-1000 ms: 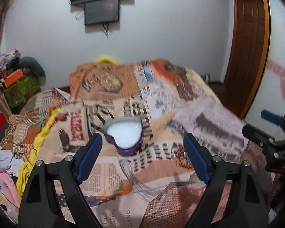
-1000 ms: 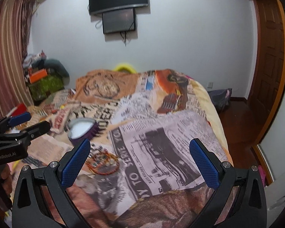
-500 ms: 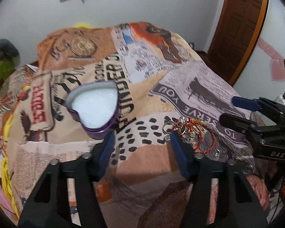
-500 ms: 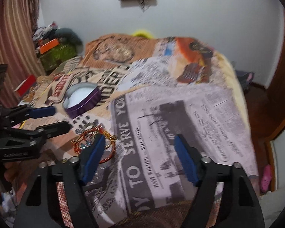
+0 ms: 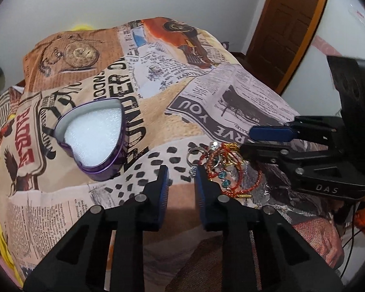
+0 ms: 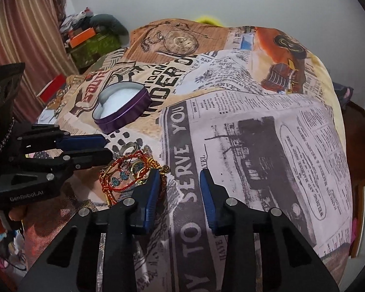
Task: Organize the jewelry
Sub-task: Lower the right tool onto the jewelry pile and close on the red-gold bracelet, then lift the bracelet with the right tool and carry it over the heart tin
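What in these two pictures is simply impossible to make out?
- Jewelry pile: pieces tangled together, so the count is unclear; in the right wrist view the right tool covers its edge.
- Heart-shaped tin: only white foam shows; anything under it is hidden.
- Left tool: whether it touches the bedspread cannot be told.

Right claw [image 6: 180,177] finger covers part of jewelry pile [image 6: 131,172]; indiv. pieces tangled, can't separate.

Right claw [image 6: 181,172] part-open beside jewelry pile [image 6: 131,172], heart tin [image 6: 123,108] beyond
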